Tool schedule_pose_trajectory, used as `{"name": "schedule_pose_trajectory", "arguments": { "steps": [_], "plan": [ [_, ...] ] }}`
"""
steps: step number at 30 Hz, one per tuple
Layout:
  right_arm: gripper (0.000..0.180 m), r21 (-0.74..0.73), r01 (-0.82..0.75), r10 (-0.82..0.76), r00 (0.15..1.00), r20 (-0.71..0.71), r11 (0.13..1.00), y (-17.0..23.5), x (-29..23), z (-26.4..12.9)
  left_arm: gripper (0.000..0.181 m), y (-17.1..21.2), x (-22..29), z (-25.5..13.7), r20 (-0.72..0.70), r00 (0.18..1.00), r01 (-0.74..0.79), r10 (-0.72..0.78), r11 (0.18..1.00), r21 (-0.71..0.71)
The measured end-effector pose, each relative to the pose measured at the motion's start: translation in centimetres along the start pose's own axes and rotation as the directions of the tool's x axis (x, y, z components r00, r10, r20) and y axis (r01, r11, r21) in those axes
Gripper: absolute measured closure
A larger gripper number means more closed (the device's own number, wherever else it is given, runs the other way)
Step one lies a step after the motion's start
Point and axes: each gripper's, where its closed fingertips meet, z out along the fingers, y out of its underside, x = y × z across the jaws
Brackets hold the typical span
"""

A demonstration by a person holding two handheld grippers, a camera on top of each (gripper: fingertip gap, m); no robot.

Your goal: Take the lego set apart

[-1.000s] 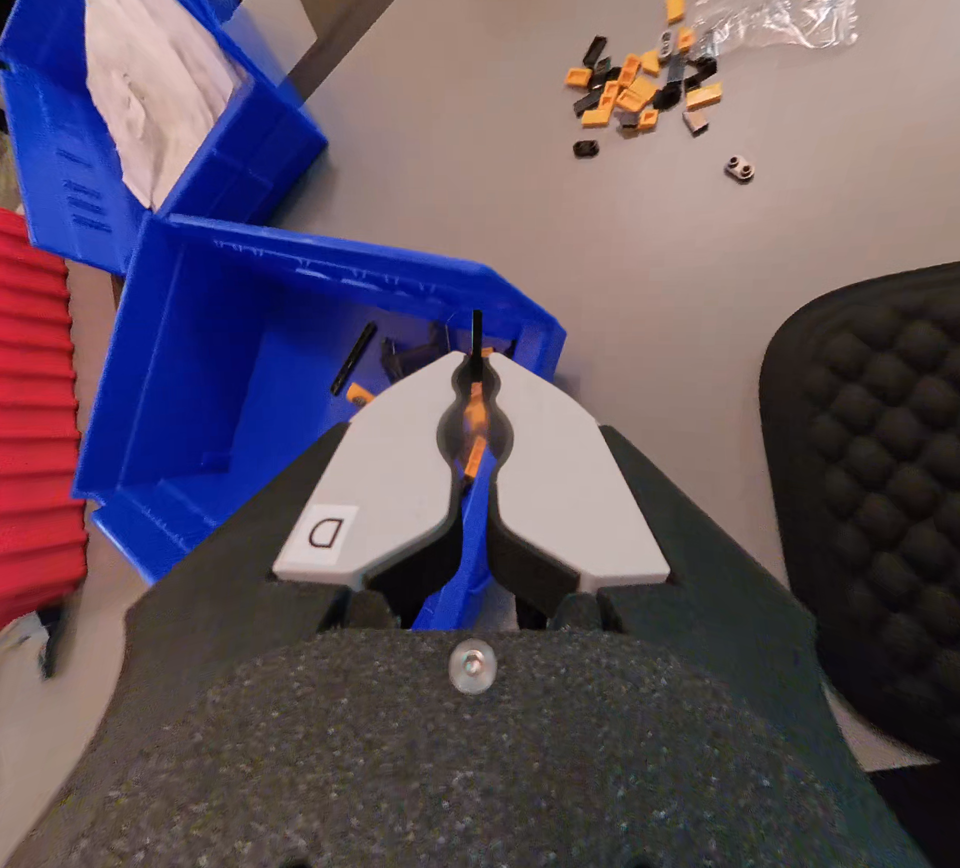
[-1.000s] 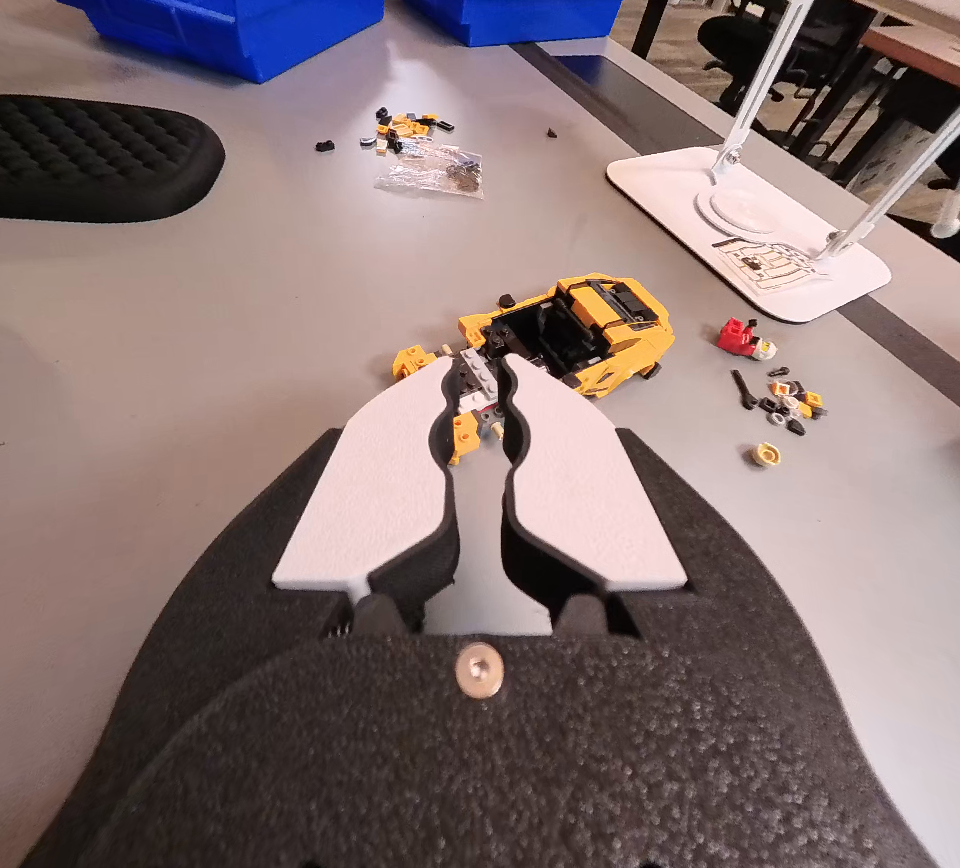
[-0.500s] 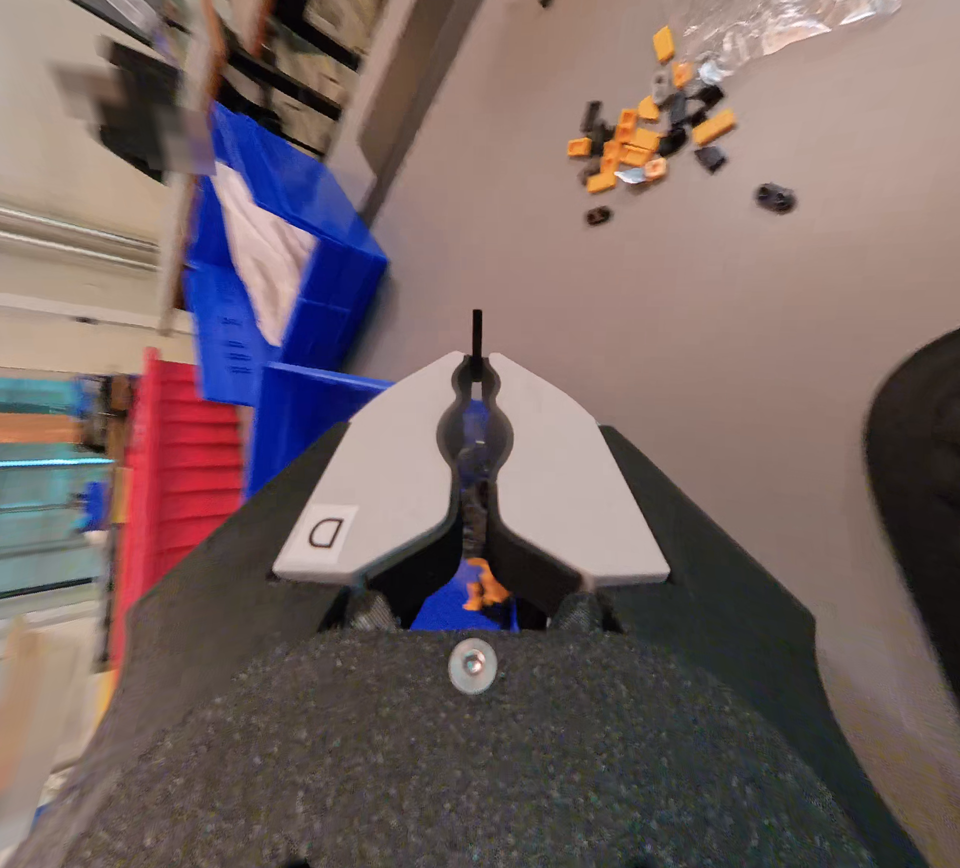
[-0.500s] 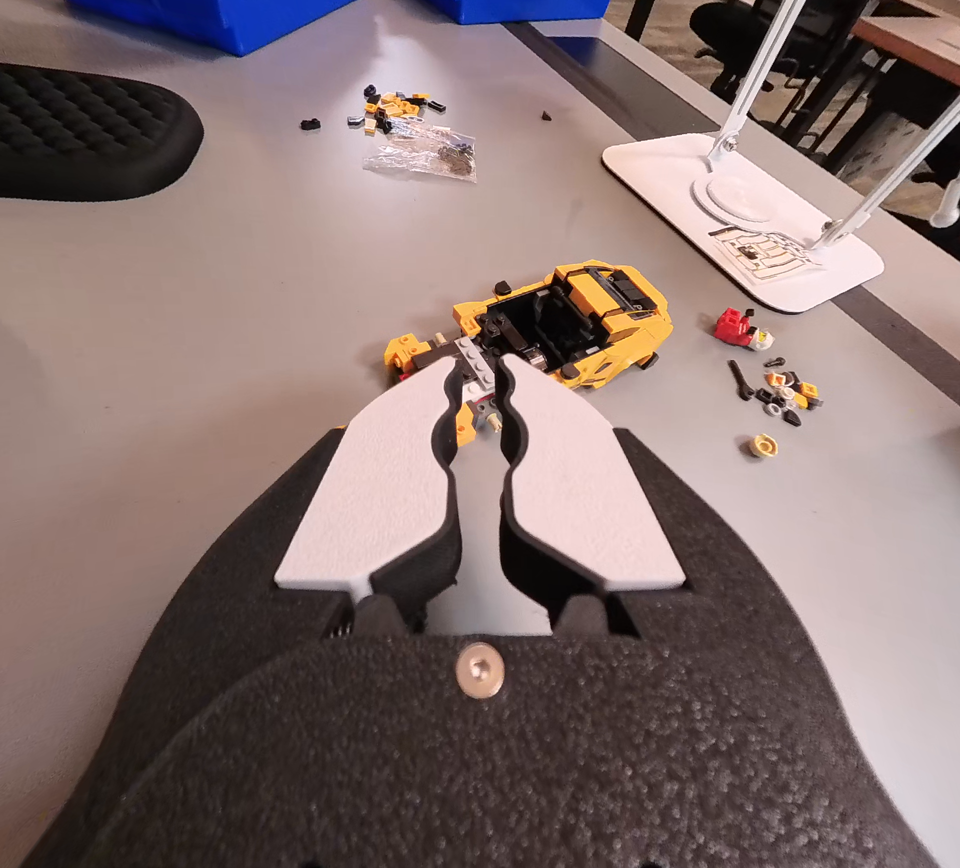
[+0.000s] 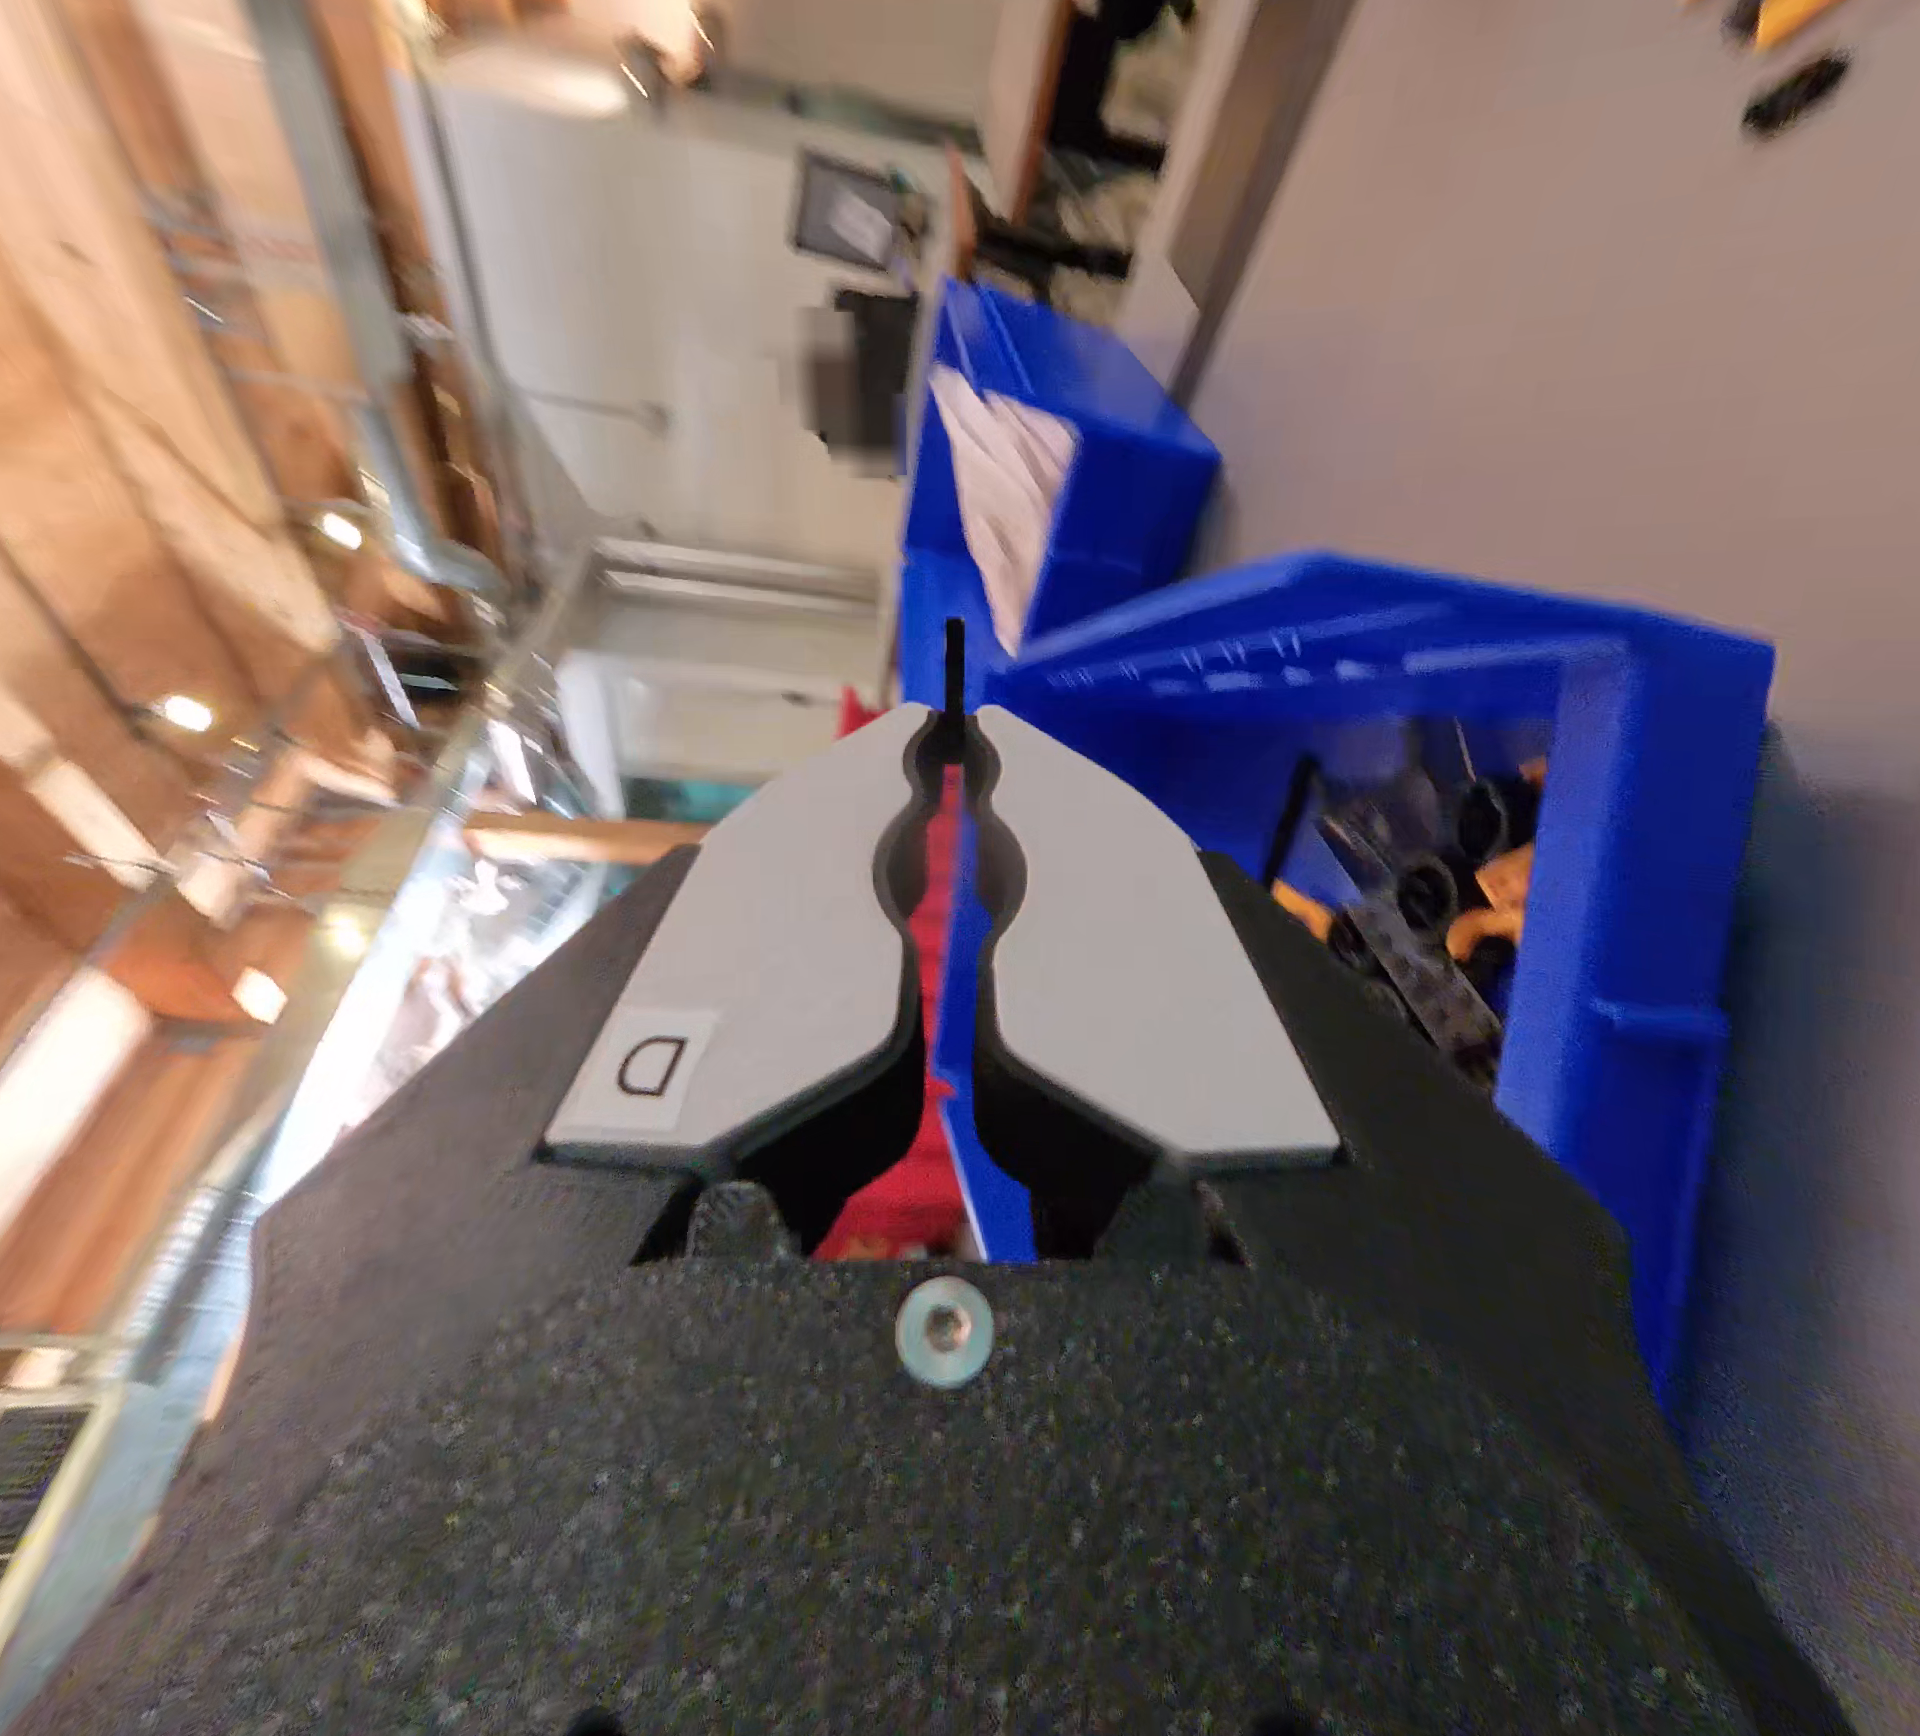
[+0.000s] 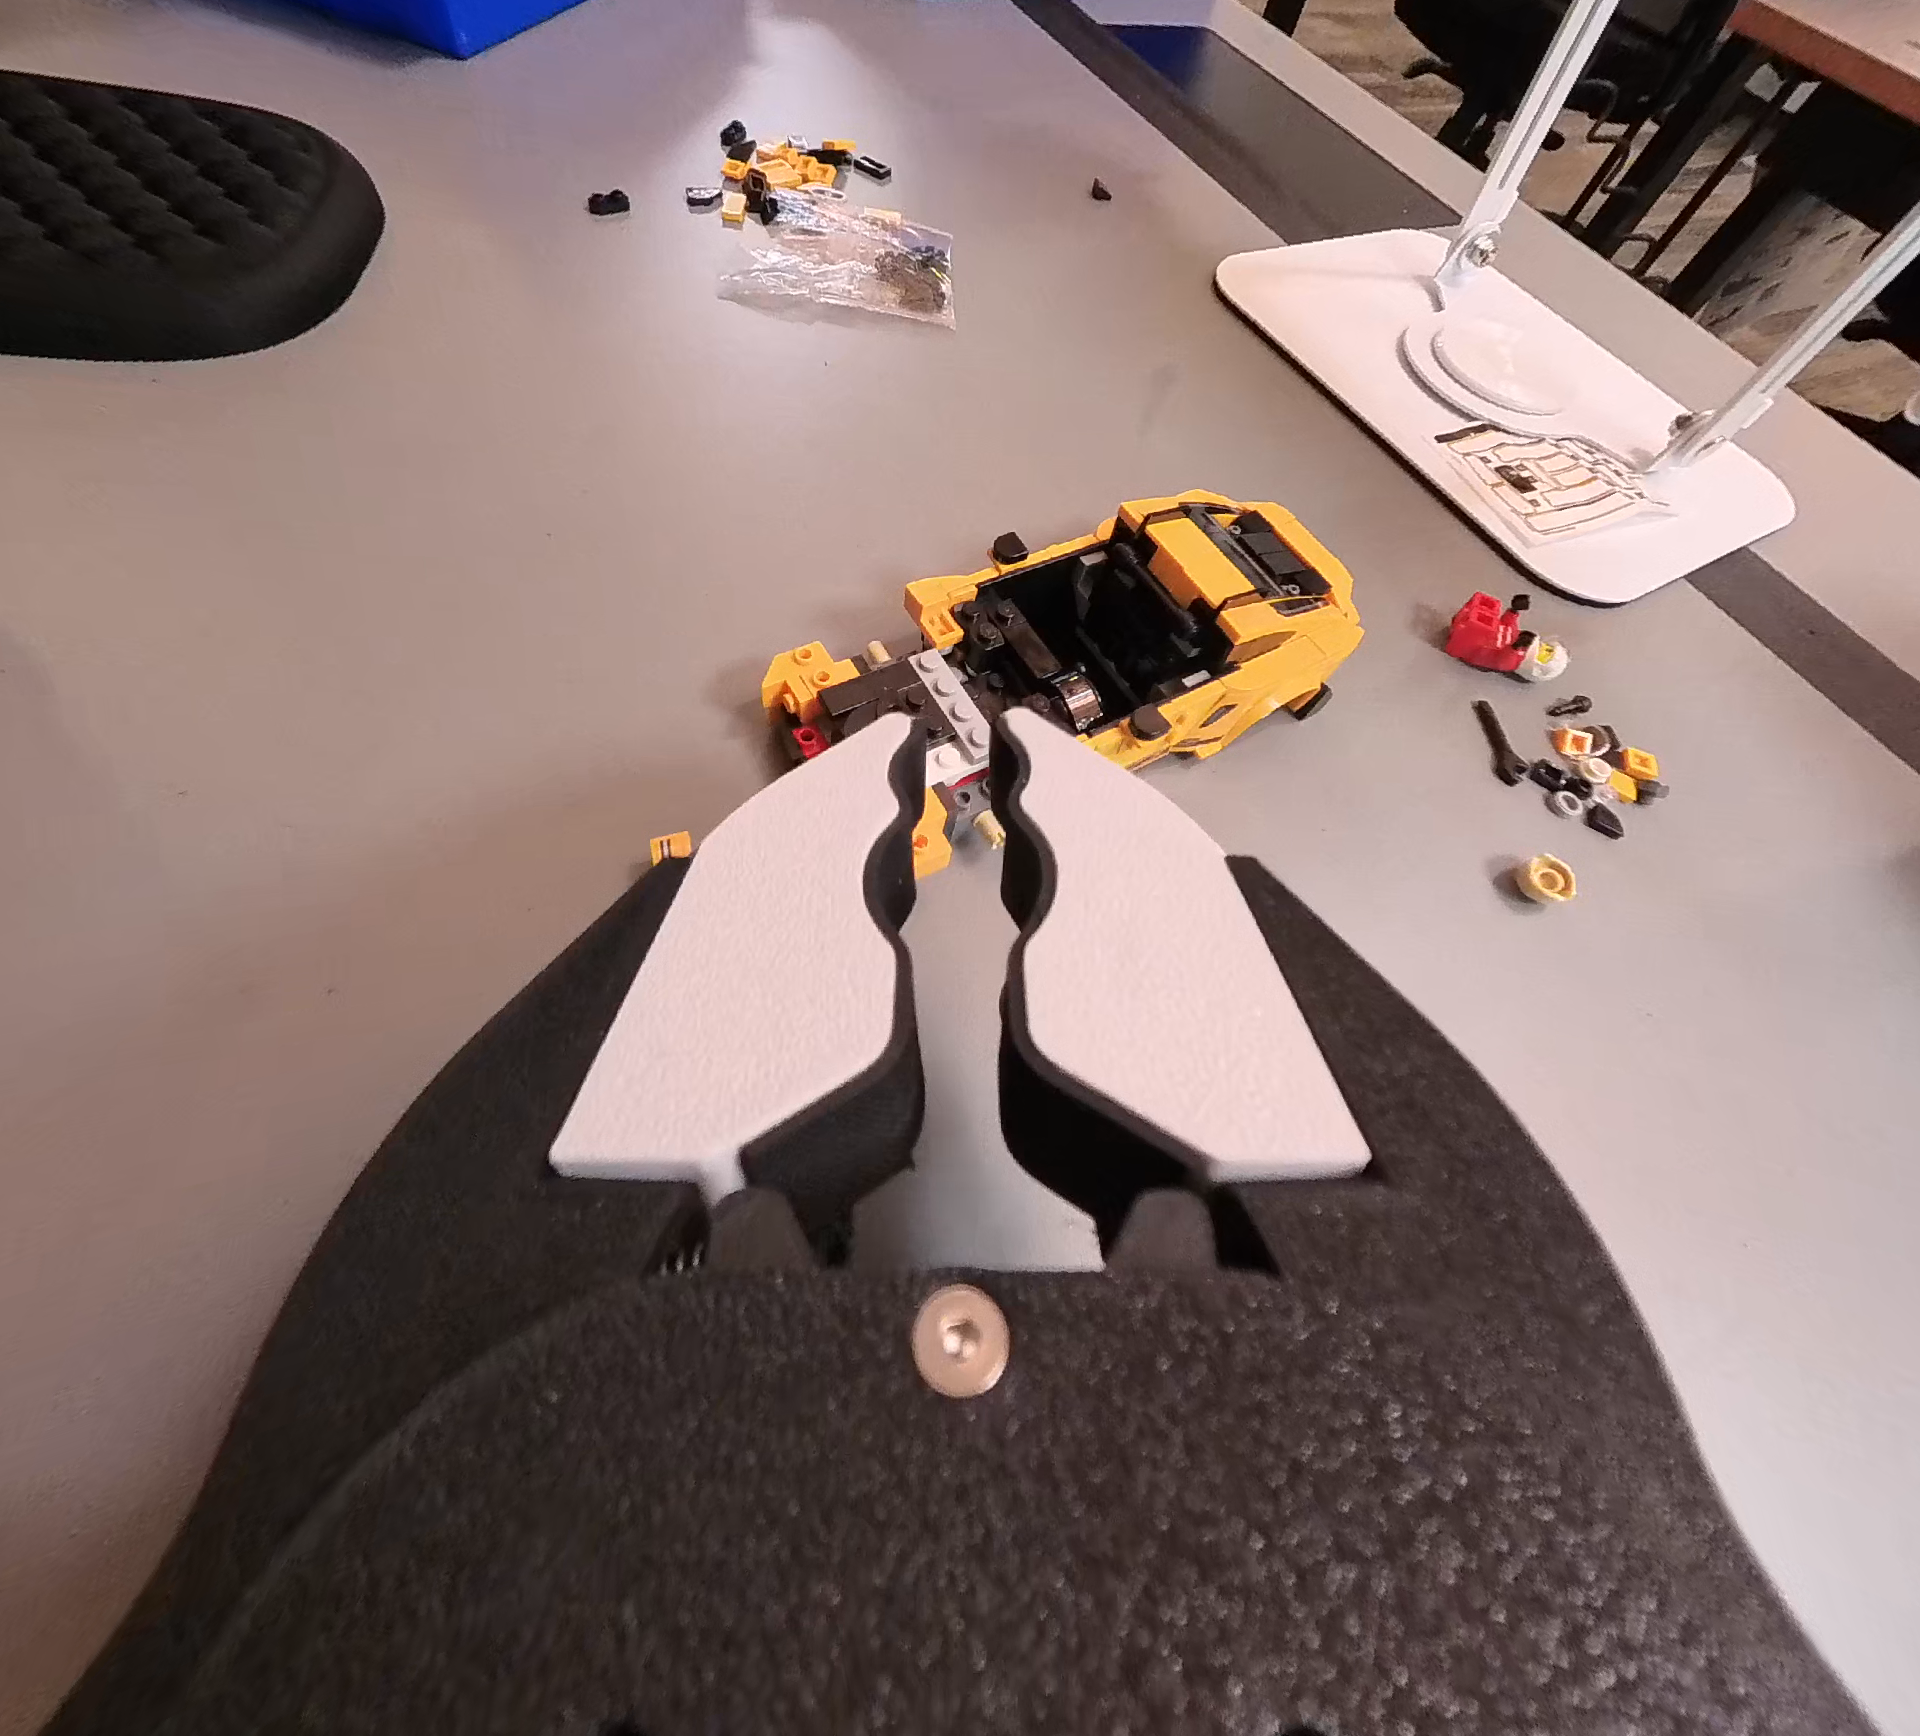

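Since the earlier frame the left gripper (image 5: 953, 730), clamped on a thin black rod (image 5: 953, 660), has swung beside the blue bin (image 5: 1642, 876), while the right gripper (image 6: 954, 732), slightly apart, faces the yellow car (image 6: 1132, 637) lying directly ahead on the table (image 6: 520, 543).

a white sticker (image 5: 646, 1066) with a single printed black letter sits on the left finger plate of the left gripper (image 5: 954, 720). the rim of the near blue bin (image 5: 1652, 855) has small raised marks, too blurred to read. in the right wrist view, a printed sheet (image 6: 1538, 481) lies on the white stand base (image 6: 1351, 304); its print is too small to read.
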Motion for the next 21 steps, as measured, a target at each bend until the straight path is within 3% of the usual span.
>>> {"name": "schedule_pose_trajectory", "arguments": {
  "steps": [5,9,10,15,17,21],
  "plan": [
    [0.168,-0.011,0.003,-0.003,1.000,0.009,1.000,0.2,-0.2,0.1,0.176,5.4,4.2,1.4,-0.296,0.920,0.181,-0.255,0.949,-0.257],
    [0.169,-0.011,0.005,-0.005,1.000,0.007,1.000,0.2,-0.2,0.1,0.139,7.8,6.2,1.8,-0.359,0.826,0.274,-0.434,0.867,-0.417],
    [0.169,-0.012,0.005,-0.005,1.000,0.006,1.000,0.2,-0.2,0.1,0.138,8.0,6.6,1.8,-0.366,0.807,0.295,-0.464,0.853,-0.430],
    [0.169,-0.013,0.005,-0.005,1.000,0.005,1.000,0.2,-0.1,0.0,0.132,7.7,5.7,1.7,-0.334,0.765,0.408,-0.550,0.816,-0.409],
    [0.169,-0.013,0.008,-0.008,1.000,0.006,1.000,0.2,-0.2,0.0,0.139,6.7,4.6,1.6,-0.310,0.747,0.478,-0.588,0.799,-0.364],
    [0.169,-0.007,0.008,-0.008,1.000,0.000,1.000,0.1,-0.1,-0.1,0.159,0.1,2.5,0.8,-0.390,0.643,0.653,-0.659,0.738,-0.170]
  ]
}}
